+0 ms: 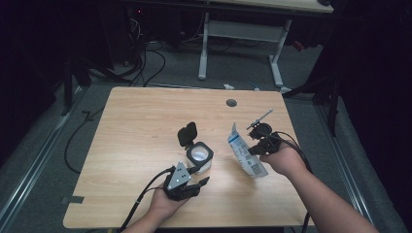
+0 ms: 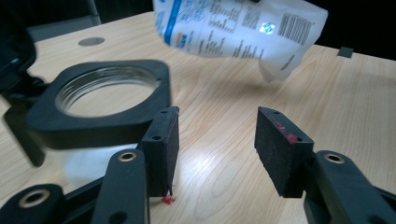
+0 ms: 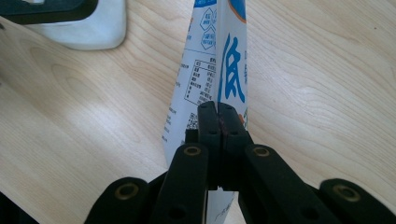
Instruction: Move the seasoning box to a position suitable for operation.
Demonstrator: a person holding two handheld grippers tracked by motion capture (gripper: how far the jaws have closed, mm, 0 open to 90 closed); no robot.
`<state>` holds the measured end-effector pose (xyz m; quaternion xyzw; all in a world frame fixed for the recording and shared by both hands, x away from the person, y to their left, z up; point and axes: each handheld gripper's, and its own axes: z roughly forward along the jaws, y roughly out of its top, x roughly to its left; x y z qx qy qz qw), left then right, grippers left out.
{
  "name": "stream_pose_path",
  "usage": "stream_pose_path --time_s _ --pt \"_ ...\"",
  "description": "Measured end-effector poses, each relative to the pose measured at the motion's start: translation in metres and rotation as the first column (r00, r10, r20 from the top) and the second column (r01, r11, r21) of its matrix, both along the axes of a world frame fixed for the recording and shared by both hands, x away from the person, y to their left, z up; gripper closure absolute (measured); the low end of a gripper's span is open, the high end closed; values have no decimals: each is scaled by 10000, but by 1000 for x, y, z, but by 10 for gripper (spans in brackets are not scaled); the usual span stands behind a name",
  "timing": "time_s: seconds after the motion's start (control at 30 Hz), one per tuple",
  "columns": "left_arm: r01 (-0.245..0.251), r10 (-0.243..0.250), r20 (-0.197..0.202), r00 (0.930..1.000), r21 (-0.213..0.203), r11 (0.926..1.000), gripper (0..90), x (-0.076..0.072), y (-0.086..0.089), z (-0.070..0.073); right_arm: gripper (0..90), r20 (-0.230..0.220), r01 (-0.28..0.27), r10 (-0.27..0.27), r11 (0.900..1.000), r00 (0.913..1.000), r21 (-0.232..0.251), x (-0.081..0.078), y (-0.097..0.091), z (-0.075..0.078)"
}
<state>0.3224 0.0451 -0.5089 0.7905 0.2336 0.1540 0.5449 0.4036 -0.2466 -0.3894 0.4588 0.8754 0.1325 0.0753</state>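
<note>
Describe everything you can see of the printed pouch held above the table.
The pouch is a thin, glossy plastic bag, white with blue bands, small print and a barcode. It looks flat and crinkled. The right tongs pinch its edge shut, holding it off the wooden table, just right of the open jar, not touching it.

Black hand-held gripper (image 1: 203,182), grey triangular plate

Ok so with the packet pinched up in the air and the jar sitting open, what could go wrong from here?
1. The right hand-held gripper pinches only a thin edge of the pouch, so the packet could slip or sag as it is tipped.
2. The pouch hangs beside the open jar, not over its mouth; pouring now would likely spill onto the table.
3. The left hand-held gripper stands open beside the jar, not gripping it, so a bump could shift or topple the jar.
</note>
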Motion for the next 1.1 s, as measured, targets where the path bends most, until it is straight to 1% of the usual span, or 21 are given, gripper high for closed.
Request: stream_pose_path --time_s 0.07,0.17,0.27,0.3,0.33,0.37,0.4,0.43,0.5,0.57,0.63,0.7,0.77,0.83,0.93,1.07,1.1 --pt "-121 120 -105 9999 -155 9998 500 2 8 0 899 104 -21 21 10000 9999 -3 1 -3 -1" --pt "-388 385 -205 9990 -181 9991 499 7 23 -1 899 136 83 -82 10000 9999 -48 3 -7 0" --pt "-810 803 -301 9963 -220 9965 498 12 43 0 898 197 210 -210 9998 9996 44 3 -11 0" --pt "-963 955 -343 9948 -205 9951 498 14 50 0 899 202 236 -236 9997 9995 24 3 -12 1" --pt "-1113 1104 -384 9931 -221 9935 498 16 57 -1 899 195 301 -304 9995 9993 118 2 -13 0" --pt "-1261 1251 -428 9912 -209 9918 498 18 64 -1 899 231 247 -249 9997 9994 65 2 -15 0" --pt "-1384 1374 -444 9895 -204 9902 498 20 70 -1 899 228 325 -327 9994 9992 76 2 -15 1" --pt "-1575 1565 -485 9865 -165 9874 498 22 78 -2 899 276 339 -343 9993 9990 137 2 -16 0" --pt "-1782 1776 -551 9825 -57 9840 498 24 90 -3 899 302 362 -366 9992 9989 140 1 -18 1" --pt "-1951 1951 -620 9788 61 9808 498 25 99 -5 899 426 406 -413 9990 9982 183 1 -20 1" --pt "-2055 2057 -712 9760 108 9786 498 26 105 -8 899 467 474 -482 9987 9977 175 1 -21 2" --pt "-2111 2122 -770 9742 229 9772 498 26 107 -10 899 580 504 -515 9985 9970 207 1 -22 2" --pt "-2160 2171 -813 9728 218 9761 498 27 108 -11 899 702 551 -571 9980 9959 311 0 -23 3" --pt "-2160 2167 -769 9732 164 9762 497 27 108 -11 899 918 517 -549 9979 9943 378 0 -23 4" --pt "-2112 2130 -615 9751 349 9768 496 26 107 -11 900 1231 506 -567 9973 9908 524 -2 -23 6" --pt "-2129 2142 -661 9745 264 9767 495 26 107 -10 900 1679 454 -575 9962 9841 748 -6 -23 6" --pt "-2124 2138 -679 9745 267 9768 495 25 107 -10 900 1710 443 -580 9956 9836 828 -7 -23 5"
